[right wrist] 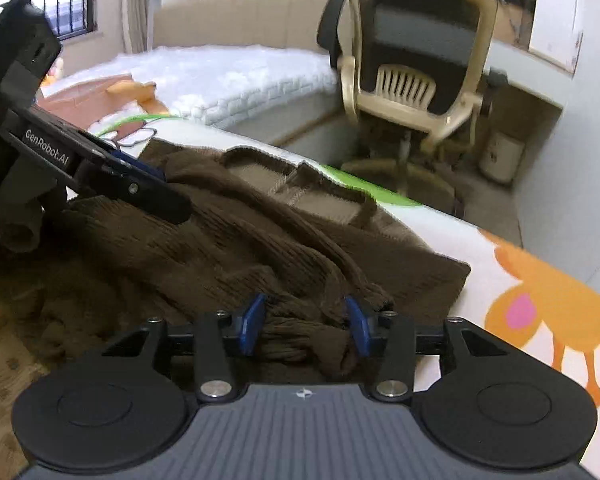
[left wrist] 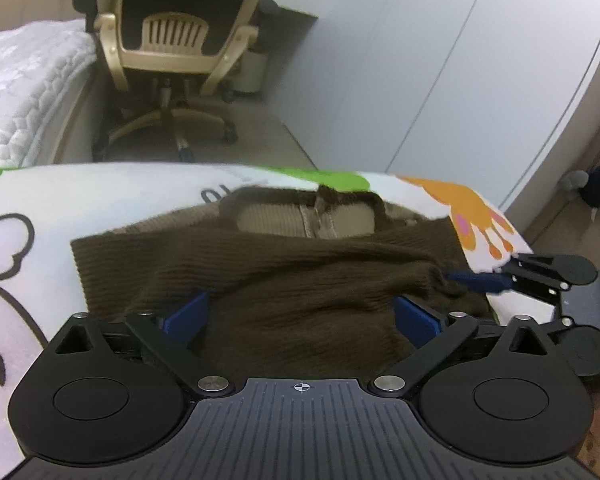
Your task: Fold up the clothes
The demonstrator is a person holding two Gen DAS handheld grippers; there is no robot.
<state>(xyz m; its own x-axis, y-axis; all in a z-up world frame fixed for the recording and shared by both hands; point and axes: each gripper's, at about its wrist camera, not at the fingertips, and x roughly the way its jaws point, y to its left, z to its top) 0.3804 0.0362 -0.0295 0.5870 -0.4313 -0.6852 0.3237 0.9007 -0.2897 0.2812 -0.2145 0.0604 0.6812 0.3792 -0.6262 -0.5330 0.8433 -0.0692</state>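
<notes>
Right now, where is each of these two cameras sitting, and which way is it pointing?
Left wrist: rides the left gripper, looking along its blue fingers over the brown sweater towards the office chair; the right gripper shows at right.
Right wrist: rides the right gripper, facing the same sweater; the left gripper enters from the left.
Shared: sweater, cartoon sheet, chair.

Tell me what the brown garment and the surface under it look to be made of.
Dark brown ribbed sweater: looks like chunky knit, wool or acrylic; visible ribs, matte, soft folds. Lighter tan knit shows inside the neck. White cartoon-printed surface: smooth, probably printed plastic or coated board; which one is unclear.
</notes>
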